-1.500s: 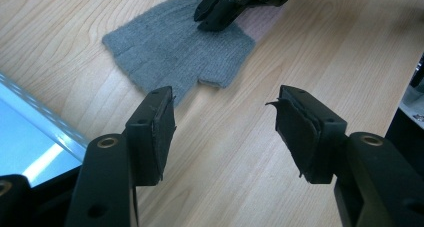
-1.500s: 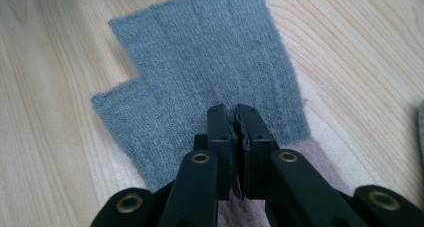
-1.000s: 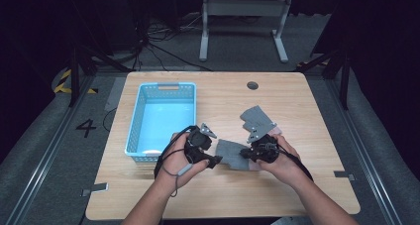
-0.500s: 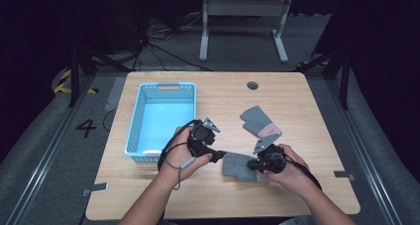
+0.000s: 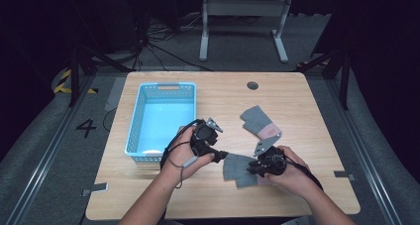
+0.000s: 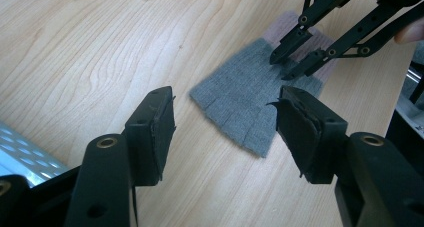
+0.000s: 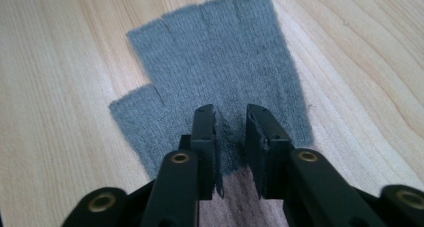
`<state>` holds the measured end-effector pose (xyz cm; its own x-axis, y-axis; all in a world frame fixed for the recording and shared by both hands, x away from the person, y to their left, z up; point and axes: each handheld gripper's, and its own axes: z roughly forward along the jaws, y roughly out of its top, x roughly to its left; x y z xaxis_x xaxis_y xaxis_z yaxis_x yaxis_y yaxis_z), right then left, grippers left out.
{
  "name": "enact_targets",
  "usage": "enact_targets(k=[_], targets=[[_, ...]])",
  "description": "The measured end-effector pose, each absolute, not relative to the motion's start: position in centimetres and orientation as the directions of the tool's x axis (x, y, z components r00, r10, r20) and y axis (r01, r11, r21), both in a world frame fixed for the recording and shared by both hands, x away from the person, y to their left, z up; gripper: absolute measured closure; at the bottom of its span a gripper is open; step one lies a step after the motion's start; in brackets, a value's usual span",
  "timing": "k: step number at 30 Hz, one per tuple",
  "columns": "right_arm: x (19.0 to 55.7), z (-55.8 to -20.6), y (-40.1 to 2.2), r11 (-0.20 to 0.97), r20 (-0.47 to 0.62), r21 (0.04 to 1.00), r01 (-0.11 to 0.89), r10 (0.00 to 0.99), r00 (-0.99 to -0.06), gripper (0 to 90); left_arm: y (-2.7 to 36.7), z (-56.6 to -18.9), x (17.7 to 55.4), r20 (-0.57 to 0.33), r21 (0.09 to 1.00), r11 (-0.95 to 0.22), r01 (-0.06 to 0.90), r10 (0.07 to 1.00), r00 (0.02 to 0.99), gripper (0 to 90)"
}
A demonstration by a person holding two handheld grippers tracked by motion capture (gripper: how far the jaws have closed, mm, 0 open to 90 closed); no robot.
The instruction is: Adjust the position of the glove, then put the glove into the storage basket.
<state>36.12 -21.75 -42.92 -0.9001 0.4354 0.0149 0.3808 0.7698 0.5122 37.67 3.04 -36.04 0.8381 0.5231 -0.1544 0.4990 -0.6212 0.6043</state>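
A pale wooden table is set in a dark room with grey carpet and cables on the floor behind it. Near the table's front edge a grey fingerless glove is laid flat, its short finger stubs turned toward the left gripper and its pinkish cuff toward the person's right hand; the same glove is seen spread on the wood in the left gripper view and in the right gripper view.

The right gripper is held low over the glove's cuff end. Its jaws have just been opening — a narrow gap is seen between the pads, with the knit lying under and between them near the cuff, and no clamping on the fabric can be made out. From the left gripper view that gripper is seen with its tips down on the glove.

The left gripper is held just beside the glove's finger end, jaws set well apart with nothing between them but bare wood and the glove's edge beyond.

Farther back on the right a second grey glove is laid — well apart from the first. To the left a light-blue basket is placed.
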Motion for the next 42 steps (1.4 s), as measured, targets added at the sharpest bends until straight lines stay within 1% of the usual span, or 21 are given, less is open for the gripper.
enact_targets(k=[1,3,4,9,11,17,18,23,30,32,39,42], targets=[[36.1,-42.7,-21.9,0.757,0.022,0.528,0.385,0.441,-0.897,71.2,3.0,-36.0,37.7,-0.154,0.604,-0.622,0.499,0.523,0.839,41.2],[36.2,-42.6,-22.0,0.754,0.021,0.535,0.382,0.440,-0.898,70.7,3.0,-36.0,37.7,-0.155,0.604,-0.623,0.498,0.521,0.840,41.1],[36.2,-42.3,-22.2,0.736,0.026,0.550,0.395,0.458,-0.889,70.1,3.0,-36.0,37.7,-0.156,0.605,-0.622,0.497,0.520,0.840,41.0],[36.3,-41.7,-22.8,0.705,0.026,0.583,0.404,0.482,-0.876,69.2,2.9,-36.0,37.7,-0.155,0.604,-0.624,0.495,0.518,0.841,41.0],[36.3,-41.2,-23.2,0.680,0.015,0.610,0.408,0.505,-0.863,68.8,2.8,-36.1,37.7,-0.155,0.603,-0.625,0.496,0.518,0.841,41.0],[36.6,-40.6,-23.9,0.639,-0.001,0.645,0.419,0.549,-0.836,68.2,2.8,-36.1,37.6,-0.156,0.602,-0.626,0.496,0.517,0.842,41.0],[36.7,-40.3,-24.3,0.610,0.009,0.666,0.429,0.570,-0.822,67.7,2.8,-36.1,37.6,-0.156,0.604,-0.624,0.496,0.518,0.841,41.0],[37.3,-39.7,-25.0,0.552,0.035,0.700,0.454,0.608,-0.793,66.7,3.0,-36.1,37.6,-0.153,0.601,-0.624,0.500,0.523,0.838,41.0],[38.6,-38.9,-25.9,0.513,0.045,0.712,0.480,0.648,-0.760,65.6,3.3,-36.1,37.5,-0.154,0.597,-0.620,0.509,0.535,0.831,40.7],[39.6,-38.8,-26.4,0.505,0.039,0.707,0.495,0.671,-0.740,64.6,3.3,-36.0,37.5,-0.149,0.597,-0.622,0.506,0.534,0.832,40.7],[41.6,-38.6,-27.0,0.489,0.047,0.696,0.526,0.700,-0.712,64.0,3.3,-36.2,37.5,-0.156,0.589,-0.626,0.510,0.532,0.832,40.6],[42.7,-38.4,-27.3,0.478,0.044,0.696,0.535,0.715,-0.697,62.2,3.3,-36.2,37.6,-0.156,0.589,-0.626,0.512,0.533,0.832,40.5]])
